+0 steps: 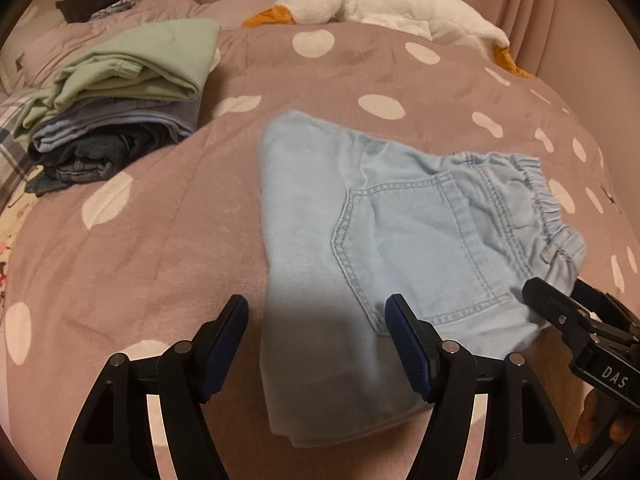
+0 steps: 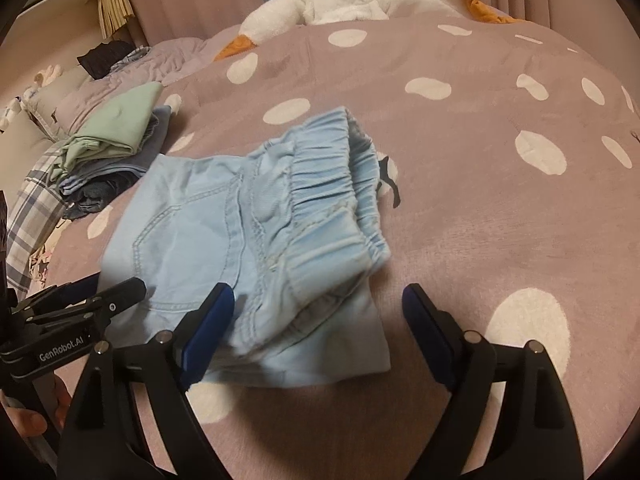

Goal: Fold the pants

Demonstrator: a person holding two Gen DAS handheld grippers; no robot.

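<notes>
Light blue denim pants lie folded into a compact bundle on the mauve polka-dot bedspread, back pocket up and elastic waistband to the right. My left gripper is open, its fingers straddling the near left edge of the pants. My right gripper is open just in front of the waistband end of the pants, holding nothing. The right gripper also shows in the left wrist view, and the left gripper shows in the right wrist view, by the pants' edge.
A stack of folded clothes with a green garment on top sits at the far left of the bed. A white plush goose lies along the far edge by pink curtains. Dark clothing lies at the back left.
</notes>
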